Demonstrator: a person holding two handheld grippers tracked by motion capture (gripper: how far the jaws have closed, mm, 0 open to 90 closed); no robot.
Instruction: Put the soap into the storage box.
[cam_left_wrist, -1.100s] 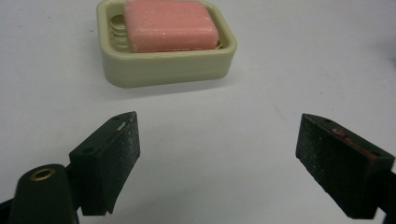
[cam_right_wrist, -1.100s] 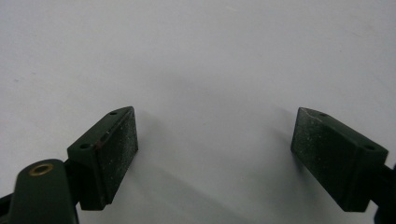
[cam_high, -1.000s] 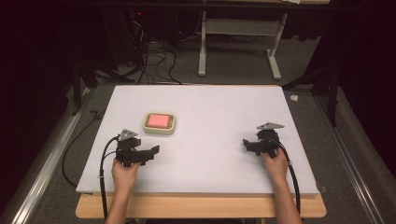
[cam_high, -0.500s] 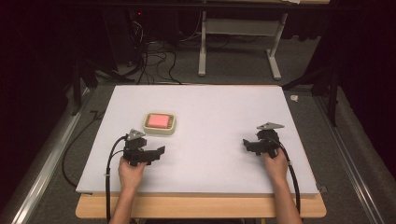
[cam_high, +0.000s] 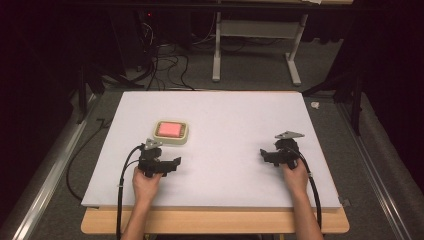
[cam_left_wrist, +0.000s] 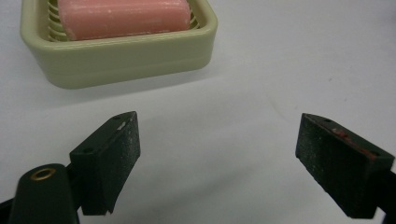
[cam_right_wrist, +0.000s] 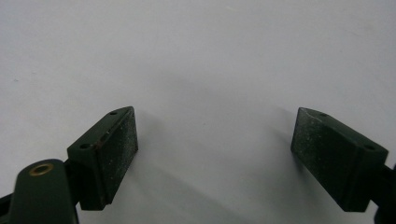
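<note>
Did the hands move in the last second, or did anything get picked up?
The left gripper slid a bit to the right along the table, ending just in front of the soap dish. It stayed open and took hold of nothing. The right gripper kept its place, open. The dish and the pink soap in it did not move.

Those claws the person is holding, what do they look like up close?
Each claw, left claw and right claw, is black, with two flat rectangular pads that look dusty and scuffed. A brass-coloured ring sits near one jaw. A grey three-cornered plate tops each, and a black cable trails back. The forearms show no sleeves.
</note>
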